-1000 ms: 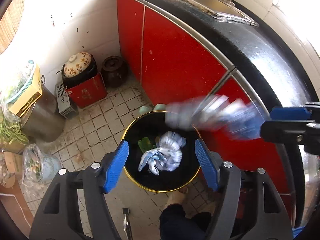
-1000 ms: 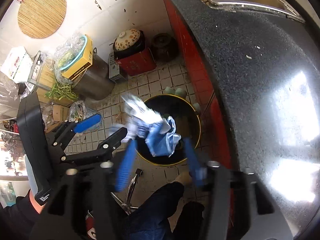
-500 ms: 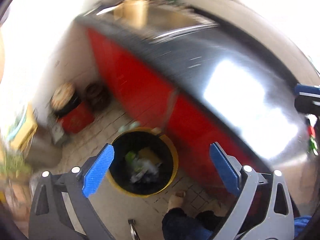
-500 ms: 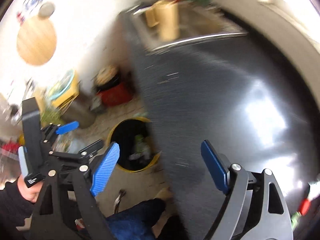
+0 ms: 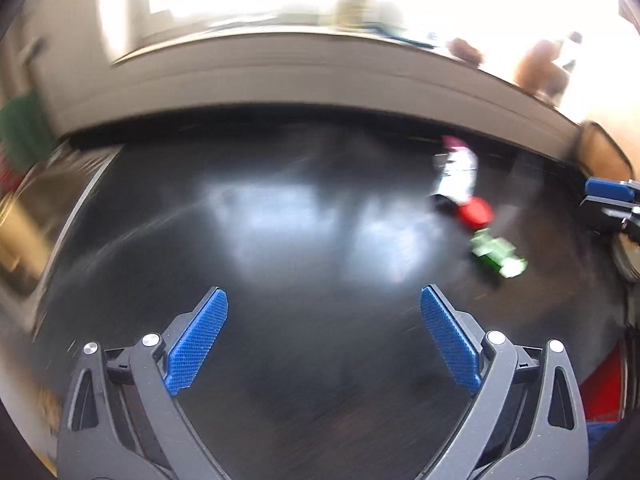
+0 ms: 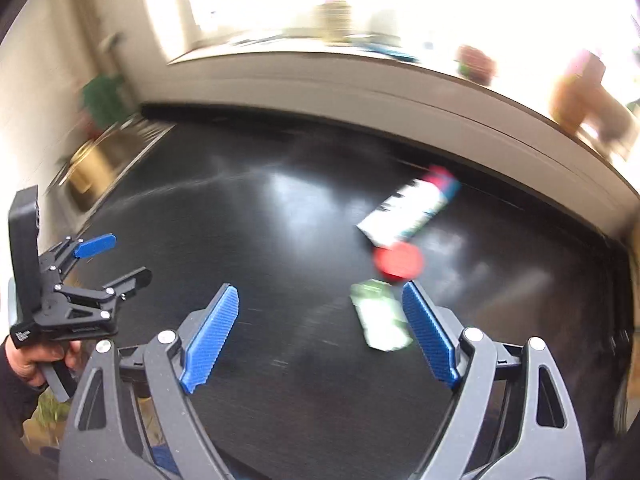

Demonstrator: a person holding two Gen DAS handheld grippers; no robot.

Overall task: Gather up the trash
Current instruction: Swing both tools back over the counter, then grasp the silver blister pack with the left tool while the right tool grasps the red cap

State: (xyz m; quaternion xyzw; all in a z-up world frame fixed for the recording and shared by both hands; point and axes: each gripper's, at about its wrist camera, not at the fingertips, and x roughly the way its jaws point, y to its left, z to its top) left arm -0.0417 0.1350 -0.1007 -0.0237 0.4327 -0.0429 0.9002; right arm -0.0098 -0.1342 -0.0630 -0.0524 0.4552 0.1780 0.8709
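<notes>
Three pieces of trash lie on the black countertop [image 5: 304,240]: a white wrapper with a pink end [image 5: 458,176], a round red lid [image 5: 474,211] and a green packet [image 5: 496,258]. In the right wrist view the white wrapper [image 6: 408,210], red lid [image 6: 398,261] and green packet [image 6: 380,316] lie just ahead of my right gripper [image 6: 320,338], which is open and empty. My left gripper [image 5: 324,344] is open and empty, well left of the trash. Both views are blurred.
A steel sink [image 6: 120,148] with a tan container [image 6: 86,172] is at the counter's left end. A pale wall ledge and bright window [image 5: 320,8] run along the back. The left gripper shows in the right wrist view [image 6: 94,264].
Both grippers have swung up from the yellow-rimmed bin on the floor to the countertop. The blue-white wrapper the right gripper held a second ago is gone and both are empty.
</notes>
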